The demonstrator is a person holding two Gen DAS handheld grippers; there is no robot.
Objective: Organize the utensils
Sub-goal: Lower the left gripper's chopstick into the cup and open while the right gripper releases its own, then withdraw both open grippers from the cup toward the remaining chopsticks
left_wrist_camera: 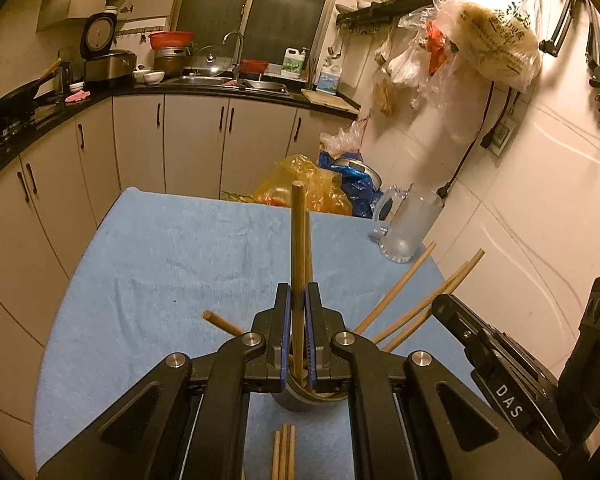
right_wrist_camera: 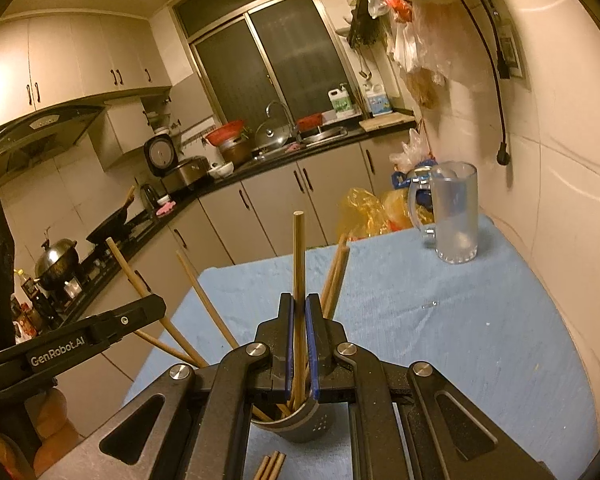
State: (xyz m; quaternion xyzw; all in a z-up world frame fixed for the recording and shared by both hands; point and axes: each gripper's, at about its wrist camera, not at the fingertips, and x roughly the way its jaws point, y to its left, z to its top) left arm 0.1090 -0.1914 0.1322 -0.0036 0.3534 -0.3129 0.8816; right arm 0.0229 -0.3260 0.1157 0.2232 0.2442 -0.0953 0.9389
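In the left wrist view my left gripper (left_wrist_camera: 298, 286) is shut on an upright wooden chopstick (left_wrist_camera: 298, 232). Its lower end stands in a grey holder cup (left_wrist_camera: 300, 398) just below the jaws. Other chopsticks (left_wrist_camera: 420, 296) lean out of the cup to the right and left. In the right wrist view my right gripper (right_wrist_camera: 299, 298) is shut on another upright chopstick (right_wrist_camera: 298, 252), which also reaches down into the grey holder (right_wrist_camera: 300, 424). Three loose chopsticks (left_wrist_camera: 284, 452) (right_wrist_camera: 270, 466) lie on the blue cloth in front of the cup.
The blue cloth (left_wrist_camera: 160, 260) covers a small table against a white wall on the right. A frosted glass mug (left_wrist_camera: 408, 224) (right_wrist_camera: 454, 216) stands at the far right corner. Plastic bags (left_wrist_camera: 300, 188) sit behind the far edge. Kitchen cabinets and a counter lie beyond.
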